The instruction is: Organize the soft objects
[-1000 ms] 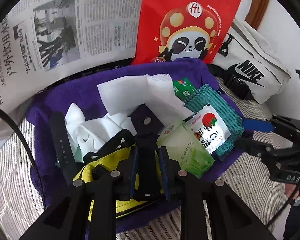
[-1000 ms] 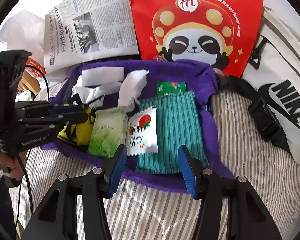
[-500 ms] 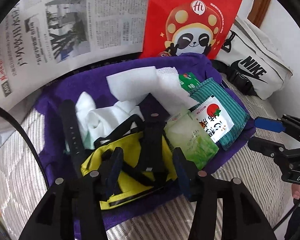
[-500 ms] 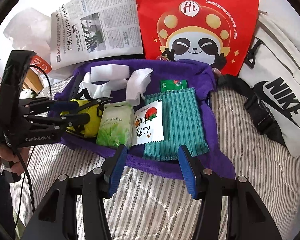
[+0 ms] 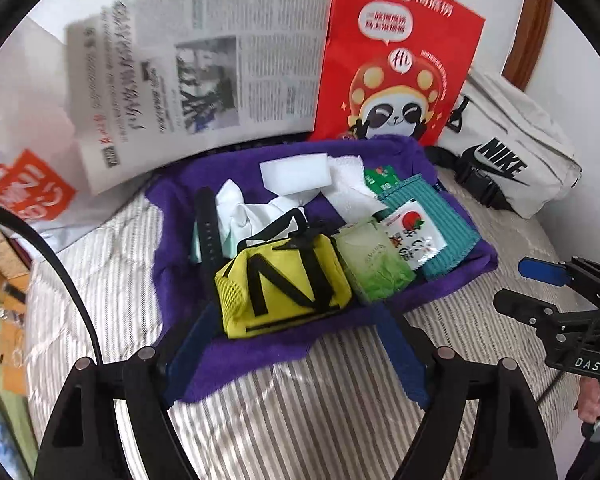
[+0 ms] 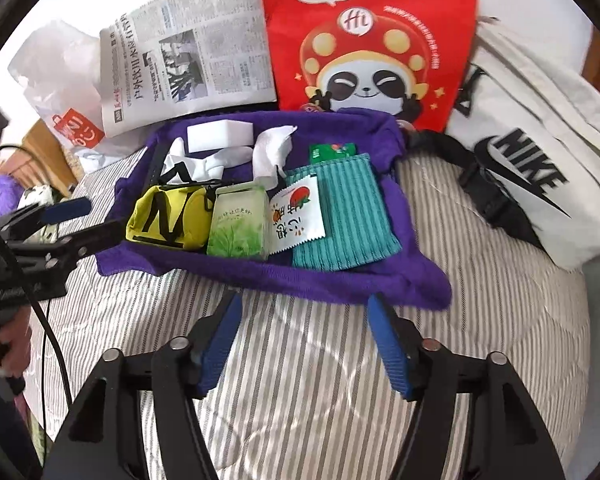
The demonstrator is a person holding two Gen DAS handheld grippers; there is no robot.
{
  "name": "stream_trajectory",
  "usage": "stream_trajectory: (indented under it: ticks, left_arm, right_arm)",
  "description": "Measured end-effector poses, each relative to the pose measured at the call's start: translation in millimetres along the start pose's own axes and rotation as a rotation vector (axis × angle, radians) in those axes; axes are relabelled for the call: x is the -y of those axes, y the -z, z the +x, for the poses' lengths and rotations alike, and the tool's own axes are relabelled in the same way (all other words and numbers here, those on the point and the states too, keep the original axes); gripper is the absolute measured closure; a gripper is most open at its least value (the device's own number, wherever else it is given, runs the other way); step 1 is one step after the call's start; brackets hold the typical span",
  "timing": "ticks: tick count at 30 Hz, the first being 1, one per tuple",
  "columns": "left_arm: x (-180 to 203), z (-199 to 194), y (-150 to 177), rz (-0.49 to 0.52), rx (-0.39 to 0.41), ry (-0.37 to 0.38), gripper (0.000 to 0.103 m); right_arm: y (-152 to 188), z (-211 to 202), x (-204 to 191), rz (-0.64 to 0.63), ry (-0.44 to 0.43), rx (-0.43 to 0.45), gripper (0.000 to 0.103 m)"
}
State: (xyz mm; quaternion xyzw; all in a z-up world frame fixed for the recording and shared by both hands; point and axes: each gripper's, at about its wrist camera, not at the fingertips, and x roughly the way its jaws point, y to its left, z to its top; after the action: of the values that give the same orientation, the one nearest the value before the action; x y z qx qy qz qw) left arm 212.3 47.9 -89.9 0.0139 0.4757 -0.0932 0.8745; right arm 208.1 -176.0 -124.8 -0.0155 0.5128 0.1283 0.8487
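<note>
A second ago the left gripper (image 5: pixel 296 344) was clamped on the black strap of the yellow pouch (image 5: pixel 284 292); its jaws have just been opening and now stand wide and empty, pulled back above the near hem of the purple towel (image 5: pixel 180 280), with the pouch left lying on the towel at the left end of the front row. The right gripper (image 6: pixel 304 340) has also just been opening; it too is wide with nothing between its pads, and it has drawn back from the towel's edge to hang over the striped bedcover (image 6: pixel 320 400). To the right of the pouch, the green tissue pack (image 6: pixel 238 226), the white sachet (image 6: pixel 298 216) with a red fruit and Chinese characters, and the teal striped cloth (image 6: pixel 344 216) lie side by side, touching or overlapping. Behind them sit a white sponge block (image 6: pixel 220 136), crumpled white tissue (image 6: pixel 274 152), a small green packet (image 6: pixel 332 151) and a black strap (image 5: pixel 208 228). The pouch bears a large black "N". A red paper bag (image 6: pixel 364 40) with a cartoon panda and "Hi" stands behind the towel, next to a Chinese newspaper (image 6: pixel 188 64). A white bag (image 6: pixel 540 160) printed "NIKE" lies at right, and a white plastic bag (image 6: pixel 60 92) with an orange logo at left. All of it rests on a bed against a white wall.
</note>
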Motion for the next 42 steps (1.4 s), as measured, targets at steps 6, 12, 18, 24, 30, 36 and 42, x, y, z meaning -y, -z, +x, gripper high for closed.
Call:
stream_trajectory:
  ticks: [6,12,18,24,30,36,42]
  left_arm:
    - [12,-38,21,-0.018,0.019,-0.055,0.015]
    - [19,-72,38,-0.064,0.052,-0.056,0.015]
    - [27,-100,58,-0.109,0.072,-0.078,0.014]
    - [34,-118,73,-0.128,0.077,-0.077,0.014]
    - [44,-132,82,-0.117,0.083,-0.095,0.011]
    - [55,-139,90,-0.098,0.082,-0.102,0.011]
    - [54,-143,93,-0.102,0.083,-0.108,0.011]
  right_arm:
    - [12,-27,-9,0.042,0.046,0.027,0.017]
    - [25,-50,-22,0.052,0.068,0.047,0.010]
    - [42,-80,-28,0.074,0.076,0.079,0.006]
    - [60,-104,-29,0.076,0.113,0.101,0.004]
    - [74,-117,-23,0.089,0.129,0.102,0.004]
    - [80,-132,-22,0.086,0.144,0.121,0.003]
    - [85,-141,-23,0.087,0.136,0.133,0.003]
